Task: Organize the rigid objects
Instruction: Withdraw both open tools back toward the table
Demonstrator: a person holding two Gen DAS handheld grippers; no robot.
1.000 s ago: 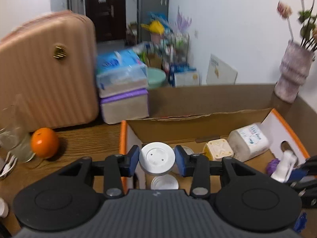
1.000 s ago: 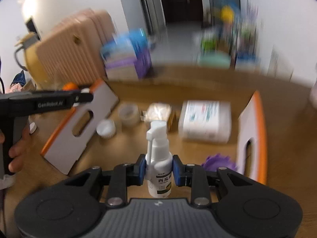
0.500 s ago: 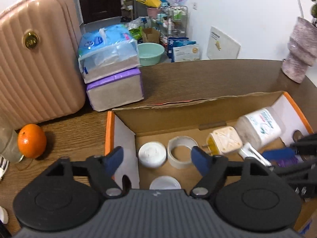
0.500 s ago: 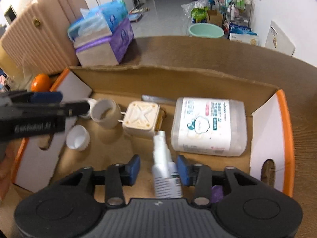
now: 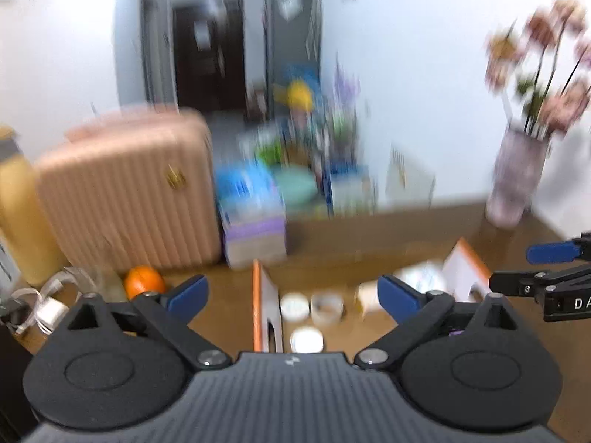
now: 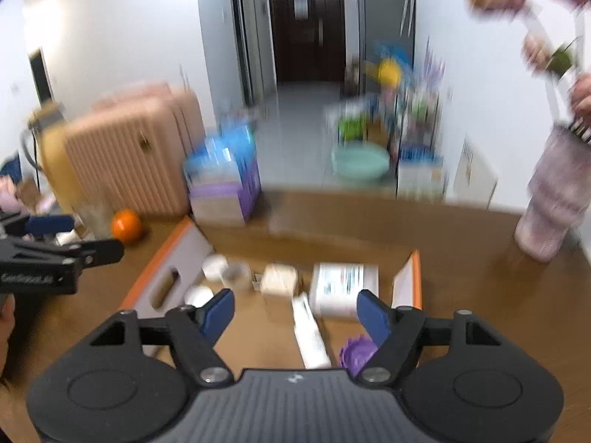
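Note:
An open cardboard box (image 6: 406,284) with orange-edged flaps lies on the wooden table. Inside it rest a white spray bottle (image 6: 310,332), a white wipes tub (image 6: 345,288), a cream plug adapter (image 6: 279,280), a tape ring (image 6: 238,275), white round lids (image 5: 294,306) and a purple item (image 6: 356,352). My left gripper (image 5: 291,291) hovers above the box's left end, its jaws opening wide with nothing between them. My right gripper (image 6: 295,312) hangs over the box with its jaws opening; the spray bottle lies loose below them.
An orange (image 5: 144,284) and a glass (image 5: 90,280) sit left of the box. A pink suitcase (image 5: 125,199) and stacked tissue packs (image 5: 253,214) stand behind. A vase of flowers (image 5: 517,181) is at the back right. The frames are blurred.
Both grippers opened and rose away from the box. The left one let go of the white round lid, the right one dropped the spray bottle, which now lies in the box.

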